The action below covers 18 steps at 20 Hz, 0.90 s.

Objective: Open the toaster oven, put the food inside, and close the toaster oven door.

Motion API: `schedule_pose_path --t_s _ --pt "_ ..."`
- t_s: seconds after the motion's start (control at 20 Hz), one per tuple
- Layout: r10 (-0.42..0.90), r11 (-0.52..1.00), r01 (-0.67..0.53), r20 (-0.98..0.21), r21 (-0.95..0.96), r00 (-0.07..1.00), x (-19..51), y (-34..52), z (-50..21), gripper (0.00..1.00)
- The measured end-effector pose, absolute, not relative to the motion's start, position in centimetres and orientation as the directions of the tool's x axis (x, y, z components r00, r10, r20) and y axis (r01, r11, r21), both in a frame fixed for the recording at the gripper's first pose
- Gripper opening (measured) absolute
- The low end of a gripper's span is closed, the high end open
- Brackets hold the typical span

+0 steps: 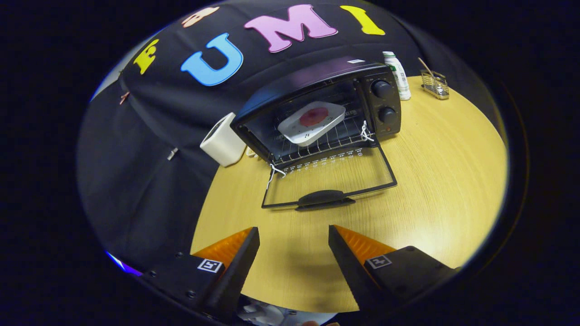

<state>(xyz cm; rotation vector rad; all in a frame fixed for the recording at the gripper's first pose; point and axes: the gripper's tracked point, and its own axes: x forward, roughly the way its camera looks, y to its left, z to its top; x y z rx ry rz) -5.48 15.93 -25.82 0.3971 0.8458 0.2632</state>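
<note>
- Wooden table (430,181) lay under our claw (294,235), whose fingers stood apart, gripping nothing.
- Ahead of them we saw the toaster oven (317,108), its door (328,179) folded down.
- Inside, the food (313,117) sat on a white plate (294,131) on the rack.

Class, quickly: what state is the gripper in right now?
Gripper: open, holding nothing, fingers apart over the table, short of the oven door handle.

Hand-held gripper (293,235) fingers spread apart, nothing btwn them.
</note>
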Motion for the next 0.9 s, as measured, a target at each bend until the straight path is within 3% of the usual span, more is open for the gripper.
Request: schedule_pose_path --t_s 0.4,0.65,0.9 --pt "0.173 0.984 -0.149 -0.747 0.1 0.641 -5.5 12.1 -30.6 0.99" --pt "0.112 0.983 -0.183 -0.773 -0.005 0.624 -5.0 11.6 -32.9 0.99" --pt "0.047 0.993 -0.114 -0.786 -0.03 0.617 -2.9 11.2 -35.0 0.98"
